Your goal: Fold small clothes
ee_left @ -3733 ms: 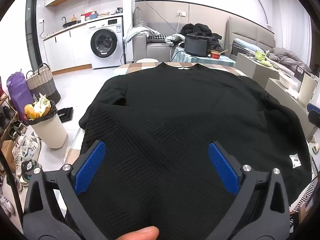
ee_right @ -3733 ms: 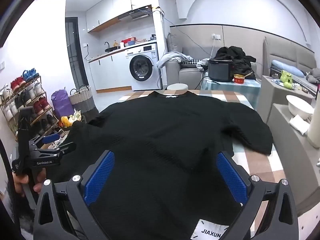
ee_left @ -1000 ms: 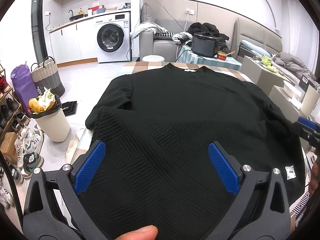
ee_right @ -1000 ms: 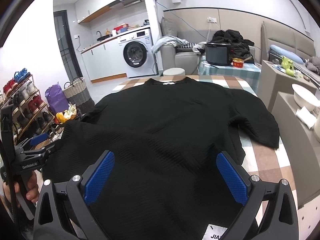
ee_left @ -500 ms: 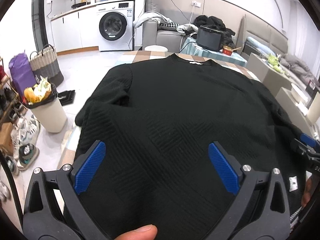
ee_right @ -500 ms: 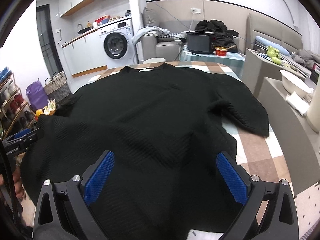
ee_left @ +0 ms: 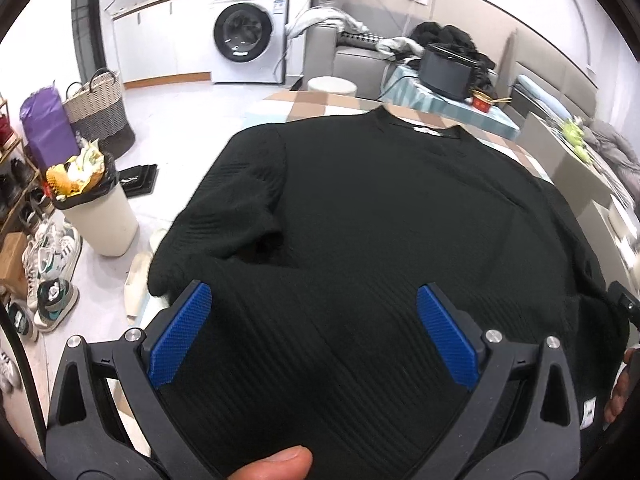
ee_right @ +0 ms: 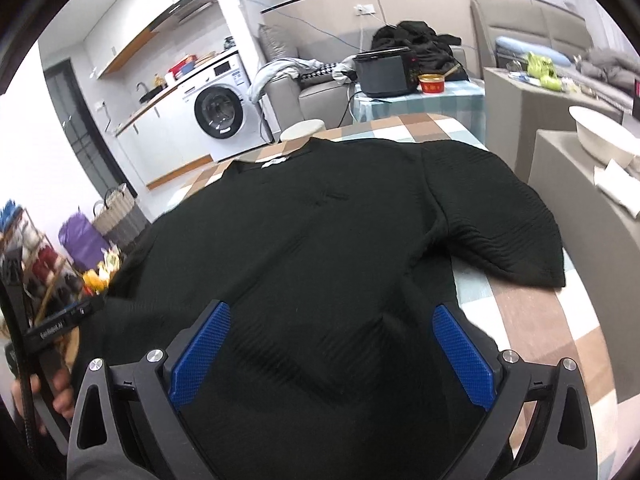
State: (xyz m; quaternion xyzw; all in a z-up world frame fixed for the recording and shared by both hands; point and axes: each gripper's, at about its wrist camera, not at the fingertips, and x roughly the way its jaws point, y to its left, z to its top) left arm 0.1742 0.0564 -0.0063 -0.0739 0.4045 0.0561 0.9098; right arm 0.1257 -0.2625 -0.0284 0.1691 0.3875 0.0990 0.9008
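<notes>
At the far left of the left wrist view a shoe rack is cut off by the lens rim; beside it stand a purple bag [ee_left: 43, 128], a woven basket [ee_left: 98, 116] and a white waste bin [ee_left: 100, 216] stuffed with wrappers, with sneakers [ee_left: 50, 264] on the open floor; a washing machine [ee_left: 248, 38] closes the room behind. The black short-sleeved sweater [ee_left: 400, 220] lies flat across the checked tablecloth [ee_left: 316, 104], collar away from the cameras; its left sleeve overhangs the table's left edge. The left gripper [ee_left: 314, 334] has its blue-padded fingers spread wide over the near hem, holding nothing; whether they touch the cloth is unclear. In the right wrist view the right gripper [ee_right: 330, 350] is likewise spread wide above the hem, nothing between its pads; the right sleeve [ee_right: 504, 232] lies on the table short of its right edge, with bare cloth beyond. The hem itself is hidden under both grippers; a white bowl [ee_right: 604, 138] sits on the grey cabinet at far right.
</notes>
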